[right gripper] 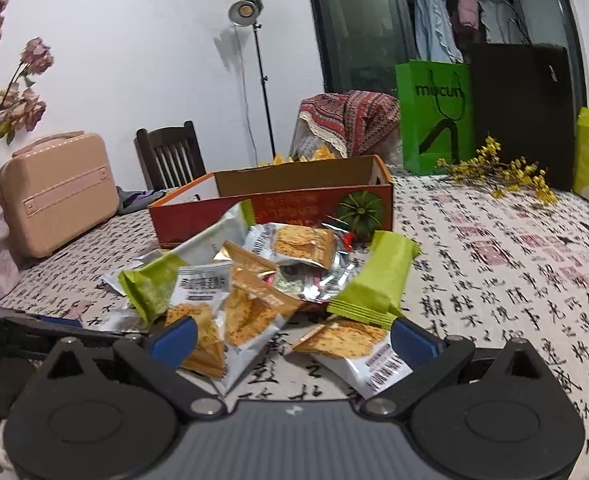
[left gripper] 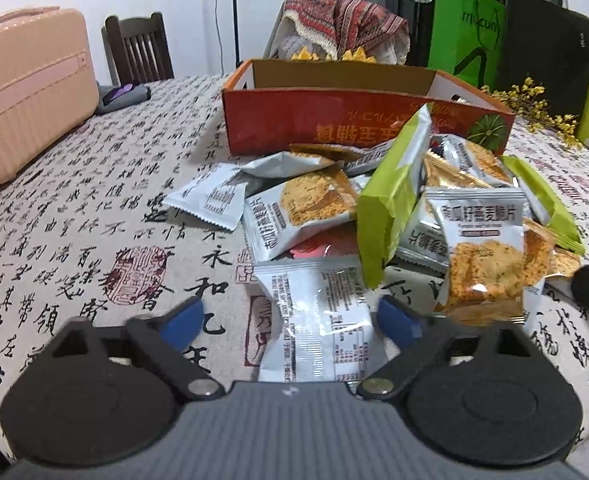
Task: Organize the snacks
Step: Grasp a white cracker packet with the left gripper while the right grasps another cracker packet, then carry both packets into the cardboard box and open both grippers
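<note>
Between the left gripper's (left gripper: 290, 320) blue fingers (left gripper: 184, 320) lay a white snack packet (left gripper: 318, 320), back side up on the counter (left gripper: 94, 220). The right pad sat just beside its edge, the left pad stood clear of it, so the fingers were apart and not pressing. The right gripper's (right gripper: 292, 340) fingers (right gripper: 174, 338) also stood spread wide, gripping nothing; an orange-printed packet (right gripper: 230, 320) lay just beside the left pad and another packet (right gripper: 358, 348) next to the right pad, though whether either pad touched one I cannot tell. Beyond both lay the loose pile of snacks (left gripper: 394, 208): white-and-orange cracker packets and green bars (right gripper: 378, 280) heaped on one another on the calligraphy-printed cloth. Behind the pile stood an open orange cardboard box (left gripper: 334, 120), its near wall touching the farthest packets. Farther off were a pink case (left gripper: 30, 92), a dark wooden chair (left gripper: 138, 48), a green paper bag (right gripper: 434, 116) and yellow flowers (right gripper: 502, 176).
</note>
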